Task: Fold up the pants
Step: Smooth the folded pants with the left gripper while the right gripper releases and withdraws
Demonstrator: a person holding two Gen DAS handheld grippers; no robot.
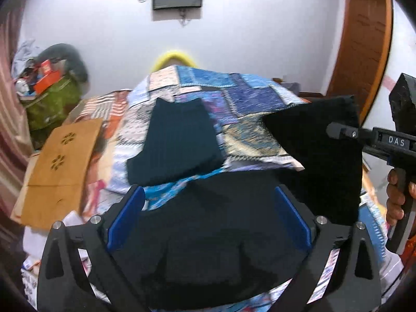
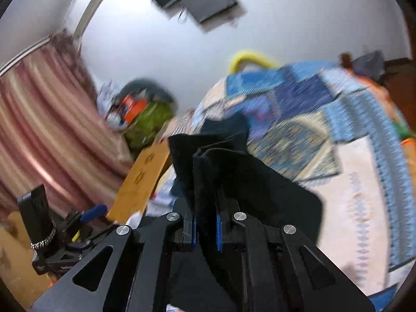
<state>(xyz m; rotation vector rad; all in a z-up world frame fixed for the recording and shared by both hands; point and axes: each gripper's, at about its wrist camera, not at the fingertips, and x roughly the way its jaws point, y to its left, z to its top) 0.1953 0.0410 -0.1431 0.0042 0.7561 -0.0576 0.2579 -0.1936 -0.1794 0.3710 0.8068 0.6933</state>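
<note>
Left wrist view shows your left gripper with its blue-padded fingers spread wide and nothing pinched between them; below them, in the lower centre of the frame, lies a soft, matte heap of the black fabric pants on the quilted patchwork bedspread of blue, purple and cream blocks. At centre frame a folded dark teal ribbed garment lies flat on that spread, its edges roughly rectangular. At right, a flat flap of the same black pants hangs from your right gripper, whose black body carries white lettering. A tan cardboard sheet with cut-out patterns sits at the left. In the right wrist view, your right gripper has its blue pads pressed together on a bunched, upright fold of the black pants, which drapes down to lower right over the bedspread. Pink striped curtains fill the left of the frame, blurred.
</note>
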